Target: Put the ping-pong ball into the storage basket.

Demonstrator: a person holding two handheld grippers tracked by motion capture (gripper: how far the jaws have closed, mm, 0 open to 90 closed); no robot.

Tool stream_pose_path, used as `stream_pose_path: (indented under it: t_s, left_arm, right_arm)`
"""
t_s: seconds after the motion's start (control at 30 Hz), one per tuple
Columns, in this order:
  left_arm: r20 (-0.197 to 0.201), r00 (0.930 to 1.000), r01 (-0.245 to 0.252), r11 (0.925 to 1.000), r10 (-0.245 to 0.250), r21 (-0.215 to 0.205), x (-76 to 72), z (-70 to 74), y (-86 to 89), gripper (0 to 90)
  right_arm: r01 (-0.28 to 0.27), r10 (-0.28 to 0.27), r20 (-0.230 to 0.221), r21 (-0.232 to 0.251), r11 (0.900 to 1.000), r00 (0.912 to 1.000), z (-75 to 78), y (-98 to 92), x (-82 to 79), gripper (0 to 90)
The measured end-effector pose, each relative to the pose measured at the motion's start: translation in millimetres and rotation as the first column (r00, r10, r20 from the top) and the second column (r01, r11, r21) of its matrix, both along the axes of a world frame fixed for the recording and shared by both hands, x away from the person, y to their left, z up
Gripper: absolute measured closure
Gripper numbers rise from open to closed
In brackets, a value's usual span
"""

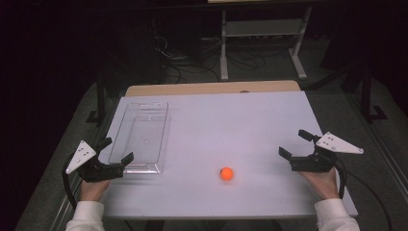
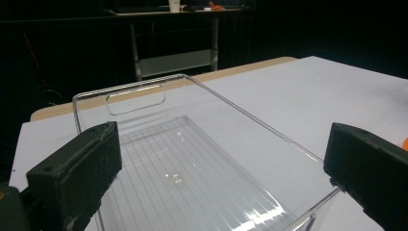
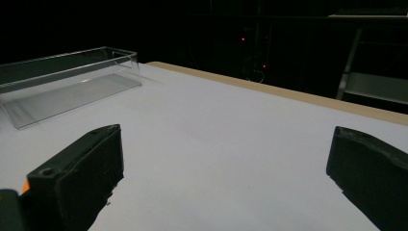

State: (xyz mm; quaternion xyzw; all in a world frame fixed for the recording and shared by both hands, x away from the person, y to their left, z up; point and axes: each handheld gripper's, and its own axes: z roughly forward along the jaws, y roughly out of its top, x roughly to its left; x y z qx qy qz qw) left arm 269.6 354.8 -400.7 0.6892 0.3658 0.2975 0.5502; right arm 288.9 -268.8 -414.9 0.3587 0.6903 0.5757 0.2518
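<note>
While both grippers sit idle with nothing between their jaws, the likely step is to fetch the ball (image 1: 226,173) and carry it to the bin (image 1: 139,137). From the high view, the left gripper (image 1: 114,153) rests spread at the table's (image 1: 240,115) left edge, just beside the bin's near end, and the right gripper (image 1: 293,145) rests spread near the right edge; the ball lies on bare table between them, closer to the near edge and nearer the right hand. I judge the right gripper should come in low and straddle the ball squarely, since a round thing will roll from a glancing touch, perhaps off the near edge. Wide open table lies between ball and bin, so the crossing has room. Seen from the left gripper view, the jaws stand wide apart with the bin's (image 2: 183,159) clear floor and near wall between and beyond them; that wall is hard to see and easy to knock. Along the right gripper view, the jaws stand equally wide over bare table (image 3: 231,139), with the bin (image 3: 67,82) well off toward the far left corner.
</note>
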Motion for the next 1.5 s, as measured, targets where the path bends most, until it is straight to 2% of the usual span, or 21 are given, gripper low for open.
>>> stream_pose_path:
  t_s: [0.17, 0.43, 0.73, 1.2, 1.23, 1.5]
  left_arm:
    - [-0.010, 0.9999, 0.003, 0.9997, -0.003, 0.024, -0.4, -0.6, -0.9, 0.0]
    - [-0.011, 0.9999, -0.005, 1.0000, 0.005, 0.004, -0.5, 0.3, 0.3, 0.0]
    - [-0.021, 0.9997, 0.013, 0.9997, -0.013, 0.021, 1.2, 3.3, -5.0, 0.0]
    - [-0.031, 0.9981, 0.056, 0.9964, -0.054, 0.064, 8.1, 15.2, -9.4, 0.0]
    - [-0.026, 0.9978, 0.063, 0.9957, -0.061, 0.069, 9.8, 19.9, -11.5, 0.0]
    - [-0.021, 0.9962, 0.086, 0.9919, -0.085, 0.093, 13.9, 30.7, -18.2, 0.0]
  right_arm:
    - [0.003, -0.003, -0.002, 0.009, 1.000, 1.0000, -0.3, -0.3, -1.2, 0.0]
    - [0.011, -0.011, -0.005, 0.006, 1.000, 0.9999, -2.1, -3.0, -2.0, 0.0]
    - [0.016, -0.016, -0.007, 0.013, 1.000, 0.9998, -2.0, -4.9, -2.6, 0.0]
    - [0.017, -0.017, -0.005, 0.013, 1.000, 0.9998, -1.9, -4.8, -2.7, 0.0]
    - [0.018, -0.018, -0.005, 0.014, 1.000, 0.9998, -1.9, -4.8, -2.7, 0.0]
    - [0.017, -0.017, -0.006, 0.015, 1.000, 0.9998, -2.0, -5.1, -2.9, 0.0]
